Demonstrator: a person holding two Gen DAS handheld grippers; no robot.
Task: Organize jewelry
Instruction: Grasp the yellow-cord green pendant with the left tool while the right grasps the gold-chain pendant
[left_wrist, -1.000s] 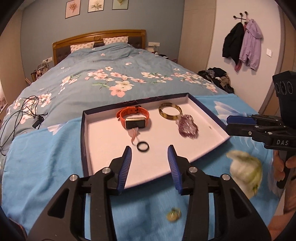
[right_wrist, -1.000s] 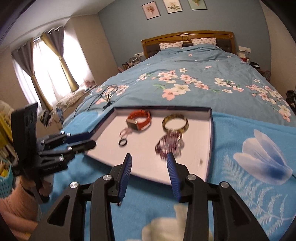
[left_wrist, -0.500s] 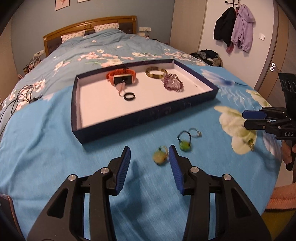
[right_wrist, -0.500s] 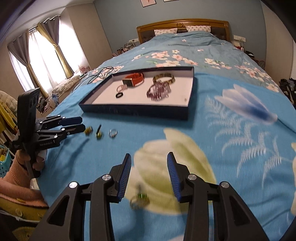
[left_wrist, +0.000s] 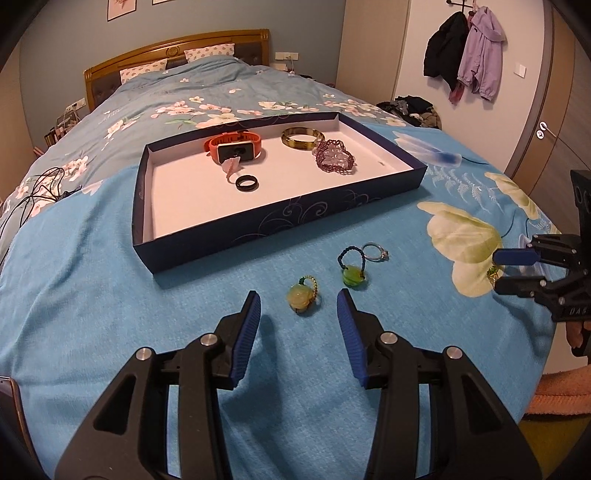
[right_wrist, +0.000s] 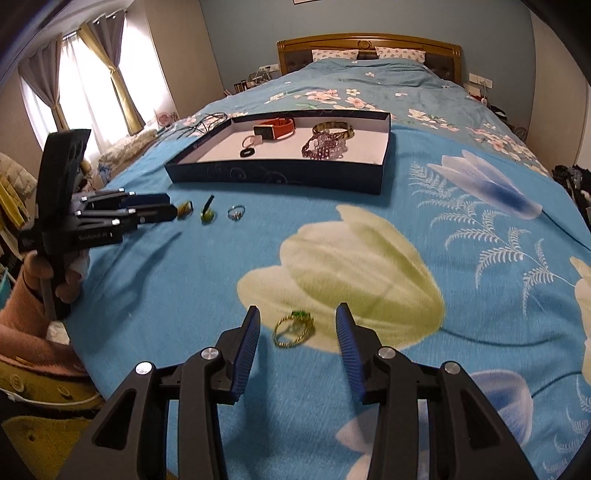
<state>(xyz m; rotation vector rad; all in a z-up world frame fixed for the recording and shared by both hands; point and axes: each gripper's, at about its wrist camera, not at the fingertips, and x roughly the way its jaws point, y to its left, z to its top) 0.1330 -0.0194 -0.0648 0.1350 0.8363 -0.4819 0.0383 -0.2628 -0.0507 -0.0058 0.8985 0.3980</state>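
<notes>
A dark blue tray (left_wrist: 207, 236) on the bed holds an orange watch (left_wrist: 233, 146), a black ring (left_wrist: 247, 183), an amber bangle (left_wrist: 300, 138) and a purple bead bracelet (left_wrist: 334, 159). In front of it lie a pale jade pendant (left_wrist: 300, 296), a green pendant on a dark cord (left_wrist: 353, 274) and a silver ring (left_wrist: 375, 252). My left gripper (left_wrist: 298, 311) is open, its fingers either side of the pale jade pendant. My right gripper (right_wrist: 297, 329) is open around a gold ring with a green stone (right_wrist: 293, 326). The tray also shows in the right wrist view (right_wrist: 280, 177).
The blue flowered blanket (right_wrist: 369, 258) covers the bed's foot. Black cables (left_wrist: 33, 192) lie at the left of the bed. Coats (left_wrist: 465, 55) hang on the far wall, clothes lie on the floor below. The bed's edge drops off near both hands.
Both grippers have pulled back from over the tray toward the bed's foot and lowered. The loose pendants now lie at my left gripper, the gold ring between my right gripper's fingers.
</notes>
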